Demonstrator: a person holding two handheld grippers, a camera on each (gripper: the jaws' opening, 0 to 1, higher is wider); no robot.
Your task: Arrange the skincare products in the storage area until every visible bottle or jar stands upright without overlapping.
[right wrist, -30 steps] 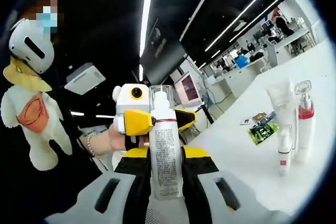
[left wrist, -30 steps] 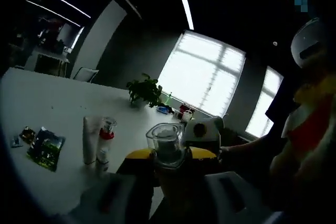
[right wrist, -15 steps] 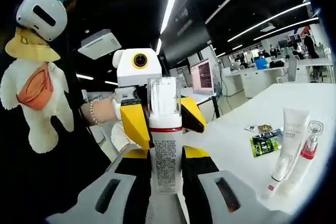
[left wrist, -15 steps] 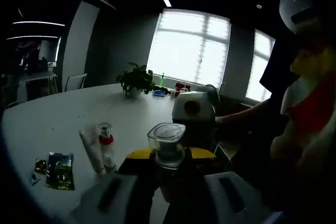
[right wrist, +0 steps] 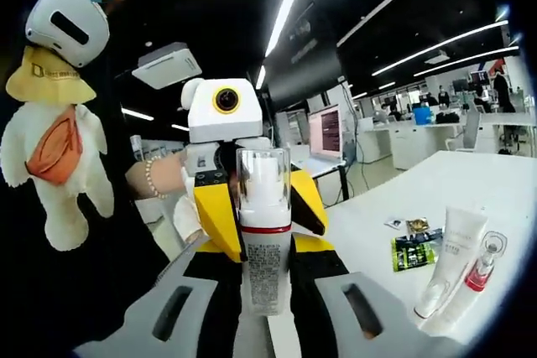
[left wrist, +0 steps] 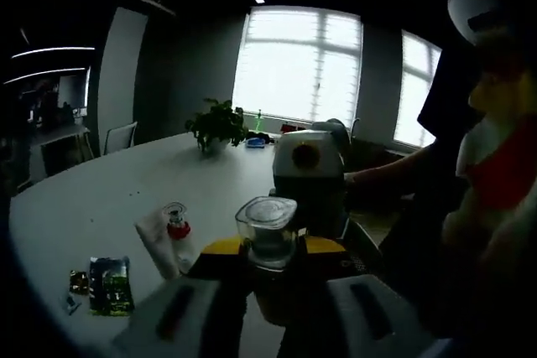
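One bottle, white with a clear cap and red collar, held upright in the air between both grippers, above the near edge of the white surface. Right gripper fingers pinching its lower body from either side; left gripper, yellow-tipped, reaching in from behind at cap and collar height. From the left gripper view, clear cap seen end-on between the yellow fingers of the left gripper, so fingers closed on the bottle there too; right gripper just behind it. Farther out on the surface, a white tube and a red-collared pump leaning side by side, touching; same pair, tube and pump, beside the left fingers. Beyond them, green sachets lying flat, also seen at. Plant near the window. Plush toy hanging beside a hand with a bead bracelet.
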